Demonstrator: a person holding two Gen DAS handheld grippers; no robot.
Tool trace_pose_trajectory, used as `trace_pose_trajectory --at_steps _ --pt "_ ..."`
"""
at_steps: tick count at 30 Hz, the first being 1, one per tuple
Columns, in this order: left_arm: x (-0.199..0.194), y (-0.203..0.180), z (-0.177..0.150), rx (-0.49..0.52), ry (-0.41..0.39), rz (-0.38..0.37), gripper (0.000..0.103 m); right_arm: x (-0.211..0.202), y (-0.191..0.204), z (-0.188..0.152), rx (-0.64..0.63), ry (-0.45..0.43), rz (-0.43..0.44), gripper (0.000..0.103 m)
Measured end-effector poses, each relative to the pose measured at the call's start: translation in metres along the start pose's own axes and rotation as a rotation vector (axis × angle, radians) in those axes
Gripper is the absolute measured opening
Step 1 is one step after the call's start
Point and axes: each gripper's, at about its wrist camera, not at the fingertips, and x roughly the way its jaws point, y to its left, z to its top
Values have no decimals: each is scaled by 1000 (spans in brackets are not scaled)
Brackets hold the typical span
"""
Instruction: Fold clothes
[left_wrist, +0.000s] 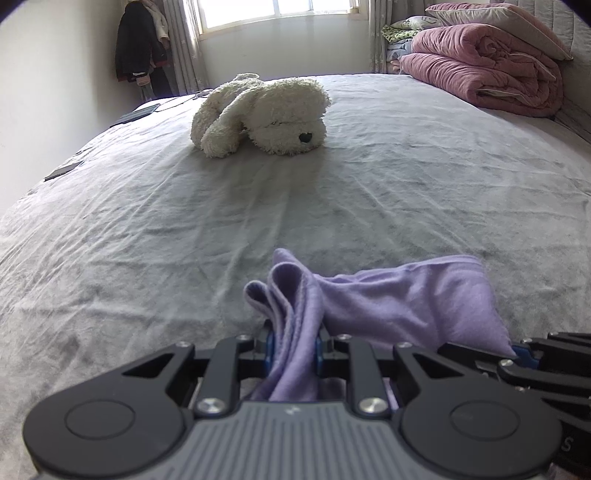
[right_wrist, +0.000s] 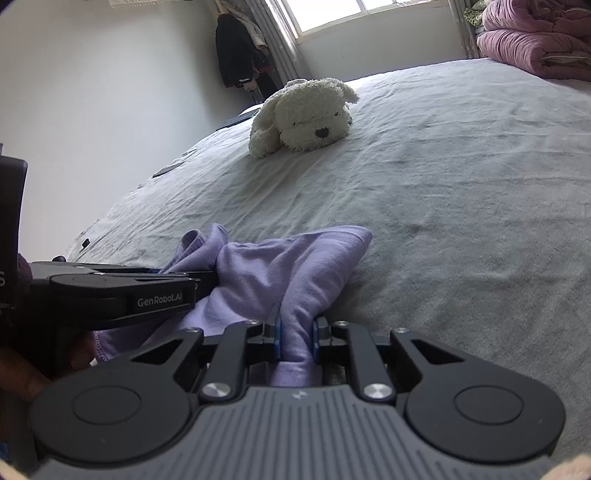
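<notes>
Both claws were found clamped on the same lilac garment (left_wrist: 406, 302). Through the left wrist camera I noted the left claw (left_wrist: 293, 345) with its blue-padded fingers pressed onto a bunched, layered edge of the cloth, the folds standing up between them. Through the right wrist camera I noted the right claw (right_wrist: 295, 339) pinching another gathered part of the garment in the same manner. I saw the two claws close together: the right one entered the left view at its lower right edge, and the left one crossed the right view from the left side, its black finger bearing printed lettering. The garment lay at the near side of the bed (left_wrist: 369, 192), with the part between the two grips slack and rumpled against the grey, wrinkled sheet. I could not tell what kind of clothing it was. Farther up the bed I recorded a white plush dog (left_wrist: 266, 114) lying flat, well apart from the garment. A folded pink quilt (left_wrist: 484, 70) was stacked at the far right corner under a pillow. A dark jacket (left_wrist: 138, 48) hung beside the curtain near the window (left_wrist: 273, 14).
</notes>
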Motion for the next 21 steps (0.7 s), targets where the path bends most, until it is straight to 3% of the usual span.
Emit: trace_pose_trajectory --at_steps 12,21 --pt "-3 -14 -6 92 -30 63 20 0 -1 12 -28 67 -11 15" --pt "-1 -17 2 23 -19 77 19 2 -3 20 -87 100 -2 15"
